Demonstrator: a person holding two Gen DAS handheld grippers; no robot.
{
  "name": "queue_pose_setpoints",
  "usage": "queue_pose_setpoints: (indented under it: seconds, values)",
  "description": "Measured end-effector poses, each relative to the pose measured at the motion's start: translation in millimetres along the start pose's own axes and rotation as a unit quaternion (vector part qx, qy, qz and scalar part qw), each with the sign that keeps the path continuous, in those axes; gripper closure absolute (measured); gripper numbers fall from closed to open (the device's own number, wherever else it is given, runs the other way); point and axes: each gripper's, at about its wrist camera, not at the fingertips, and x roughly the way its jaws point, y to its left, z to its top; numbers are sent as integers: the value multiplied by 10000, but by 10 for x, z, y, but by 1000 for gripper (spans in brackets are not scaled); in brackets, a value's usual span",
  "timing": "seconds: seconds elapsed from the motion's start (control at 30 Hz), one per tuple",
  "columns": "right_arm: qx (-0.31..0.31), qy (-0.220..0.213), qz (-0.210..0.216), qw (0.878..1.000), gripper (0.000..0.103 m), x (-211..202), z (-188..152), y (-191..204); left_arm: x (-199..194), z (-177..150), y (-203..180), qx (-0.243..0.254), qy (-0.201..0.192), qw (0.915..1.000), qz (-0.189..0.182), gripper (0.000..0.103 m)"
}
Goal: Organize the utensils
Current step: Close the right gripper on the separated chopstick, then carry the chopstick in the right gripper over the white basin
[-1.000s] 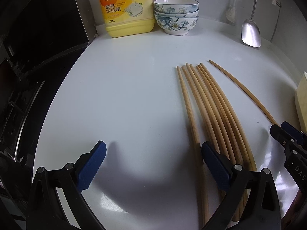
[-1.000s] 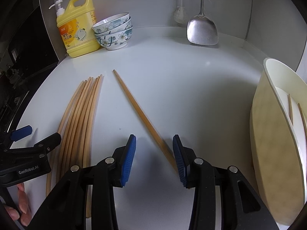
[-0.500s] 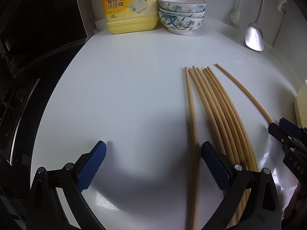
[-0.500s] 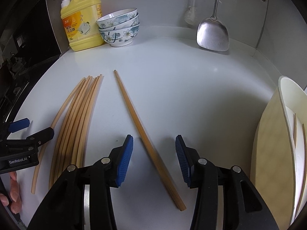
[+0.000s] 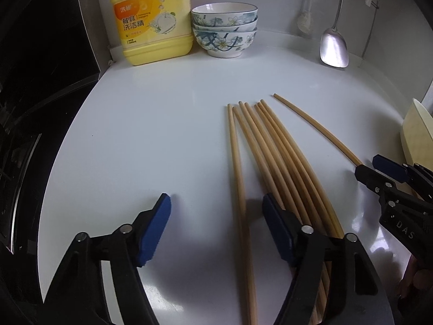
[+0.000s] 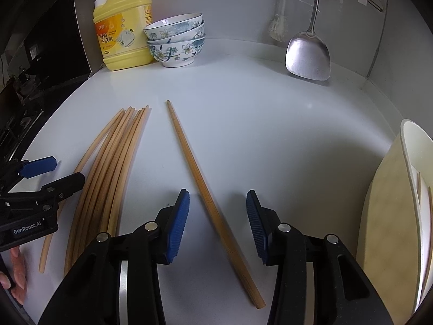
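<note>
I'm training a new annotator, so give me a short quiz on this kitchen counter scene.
1. How many bowls are stacked beside the yellow detergent bottle?
2. True or false: the rightmost loose chopstick touches the bundle.
3. The metal spatula is: A) lying flat on the counter, B) upright against the back wall, C) inside a bowl.

Key: 1) three; 2) false, it lies apart; 3) B.
</note>
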Motion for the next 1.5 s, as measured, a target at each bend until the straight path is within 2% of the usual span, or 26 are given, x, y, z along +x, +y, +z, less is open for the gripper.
queue_pose_setpoints:
  seconds: [0.07, 0.1, 0.13, 0.2, 0.27, 0.43, 0.67, 1.0, 1.3, 1.5]
  values:
    - [-67, 3, 27, 10000, 71, 2, 8, 31, -18, -6, -30, 32, -18, 10000, -50, 49]
    - [-82, 8, 48, 10000, 72, 3, 12, 40, -28, -8, -45, 59, -33, 10000, -63, 58]
    - [-97, 9, 83, 9999, 77, 2, 14, 47, -37, -9, -52, 79, -36, 9999, -69, 62]
    - [-161, 0, 58, 9999, 91, 0, 10, 68, -48, 1, -58, 100, -18, 9999, -94, 87]
    - [-164, -14, 58, 9998, 92, 1, 5, 70, -43, 11, -50, 107, -3, 9999, -101, 95]
    - [-52, -41, 118, 9999, 97, -12, -11, 67, -42, 12, -35, 82, -11, 9998, -169, 96]
    - [192, -197, 214, 9994, 97, -123, -40, 83, -90, -28, 22, -43, 13, 9993, -379, 96]
    - [350, -352, 260, 9984, 97, -373, -2, 222, -307, 22, 92, 12, -66, 9988, -486, 96]
    - [695, -502, 59, 9963, 97, -957, 97, 230, -787, 279, 10, 477, -250, 9960, -720, 96]
    - [1169, -641, -391, 9903, 97, -1535, 41, -19, -1156, 508, -361, 1025, -453, 9867, -1179, 96]
